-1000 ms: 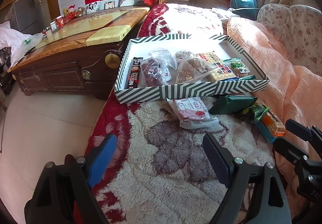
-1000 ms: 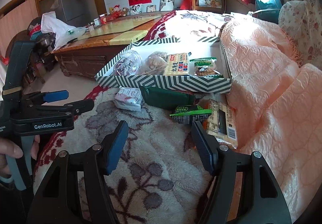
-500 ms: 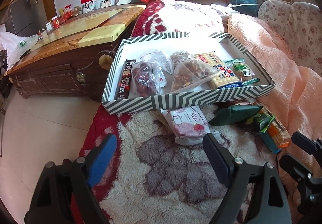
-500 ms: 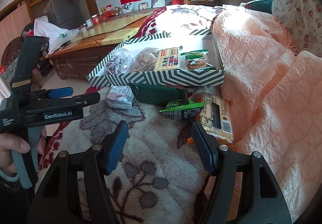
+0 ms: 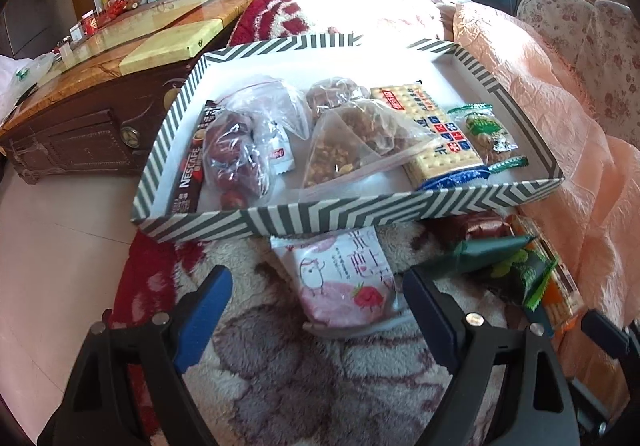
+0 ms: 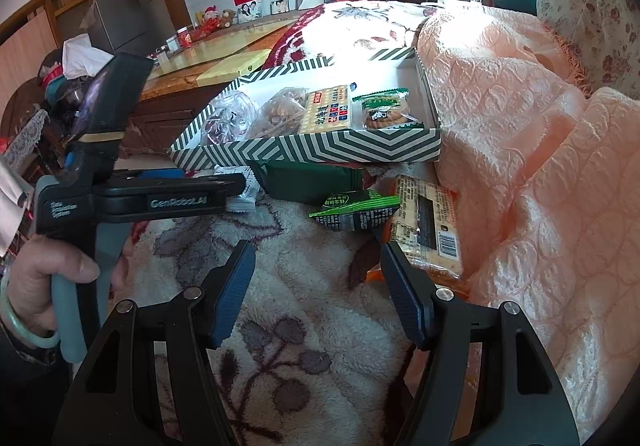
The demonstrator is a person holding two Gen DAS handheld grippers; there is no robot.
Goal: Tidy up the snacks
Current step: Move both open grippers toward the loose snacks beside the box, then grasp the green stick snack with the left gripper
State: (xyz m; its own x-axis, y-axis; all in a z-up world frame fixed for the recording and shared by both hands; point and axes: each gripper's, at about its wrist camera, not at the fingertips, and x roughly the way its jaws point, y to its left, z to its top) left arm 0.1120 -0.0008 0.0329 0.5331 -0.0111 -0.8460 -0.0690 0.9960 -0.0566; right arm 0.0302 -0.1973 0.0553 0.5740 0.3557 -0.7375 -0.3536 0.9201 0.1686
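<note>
The left gripper (image 5: pixel 316 310) hung low over the blanket (image 5: pixel 280 386) with its jaws spread wide and nothing between them. The pink pack (image 5: pixel 344 282) lay flat just ahead of it, at 12 o'clock from the jaws, with its far end touching or slipping under the near wall of the box (image 5: pixel 340 215). I judged that this pack was the thing to pick next.

The right gripper (image 6: pixel 318 294) was also spread and empty. From it, the small green pack (image 6: pixel 354 211) lay at 12 o'clock, the long cracker pack (image 6: pixel 430 226) at 1 o'clock, and a dark green bag (image 6: pixel 312 181) lay beyond them against the box wall. In the right view the left gripper was at 9 o'clock, held by the hand (image 6: pixel 60 274).

To do the step well, I thought the left jaws should come down with one finger on each long side of the pink pack, not on its ends, because the film looked soft and would slide. The blanket was deep and fluffy, so the fingers should press a little into it to get under the edges, without pinching the pile. The pack should first be drawn back toward 6 o'clock, away from the wall, and only then lifted over it.

Inside the box the free white floor was at 12 o'clock, behind the nut bags (image 5: pixel 360 133) and the crackers (image 5: pixel 432 133). The coffee stick (image 5: pixel 192 169) lay along the left wall at 10 o'clock.
</note>
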